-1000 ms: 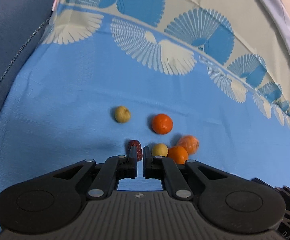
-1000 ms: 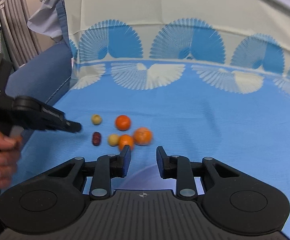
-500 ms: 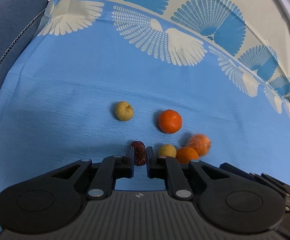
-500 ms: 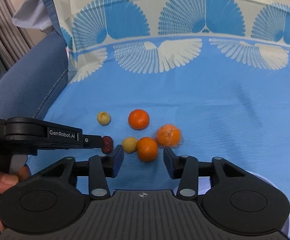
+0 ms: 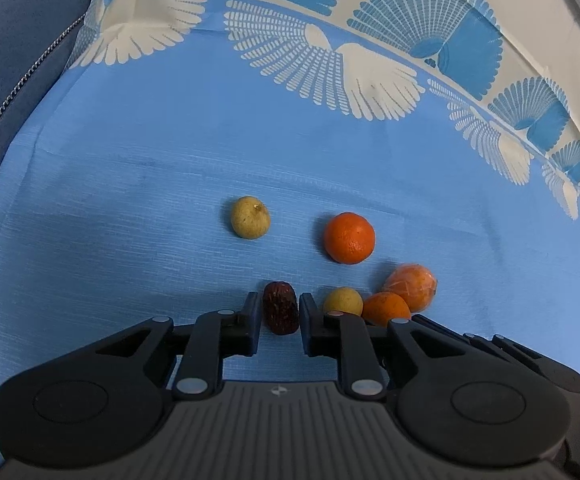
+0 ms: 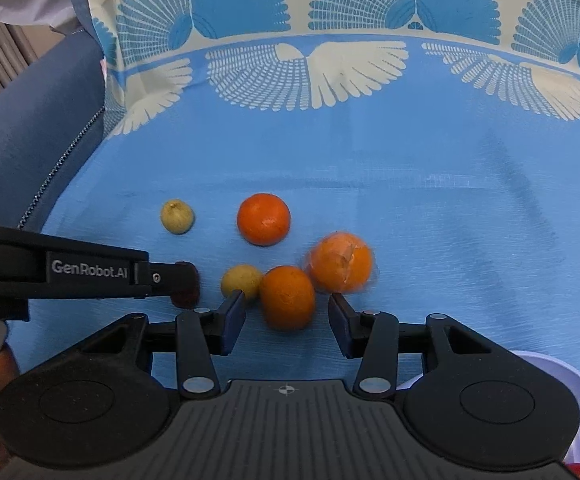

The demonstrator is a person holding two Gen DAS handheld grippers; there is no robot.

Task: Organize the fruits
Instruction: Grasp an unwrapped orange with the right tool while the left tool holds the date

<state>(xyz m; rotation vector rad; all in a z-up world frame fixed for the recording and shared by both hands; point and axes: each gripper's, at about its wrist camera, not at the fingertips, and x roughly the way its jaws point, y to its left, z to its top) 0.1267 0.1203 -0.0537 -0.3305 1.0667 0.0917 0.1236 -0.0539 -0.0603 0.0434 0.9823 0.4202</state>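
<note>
A dark red date [image 5: 280,312] lies on the blue cloth between the fingers of my left gripper [image 5: 278,314], which are open around it with small gaps. It also shows in the right wrist view [image 6: 186,290]. My right gripper [image 6: 286,314] is open, and an orange [image 6: 287,297] sits between its fingertips. A wrapped orange [image 6: 340,262] lies just beyond it to the right, a small yellow fruit [image 6: 241,281] to the left. Another orange [image 6: 264,219] and a second yellow fruit [image 6: 177,216] lie farther back.
A white bowl [image 6: 570,392] sits at the lower right of the right wrist view. A dark blue cushion with a zipper [image 6: 30,152] borders the cloth on the left. The patterned cloth [image 5: 330,60] rises at the back.
Both grippers have moved forward and down toward the fruits. My left gripper opened from nearly shut and now straddles the date. My right gripper opened wider around the orange.
</note>
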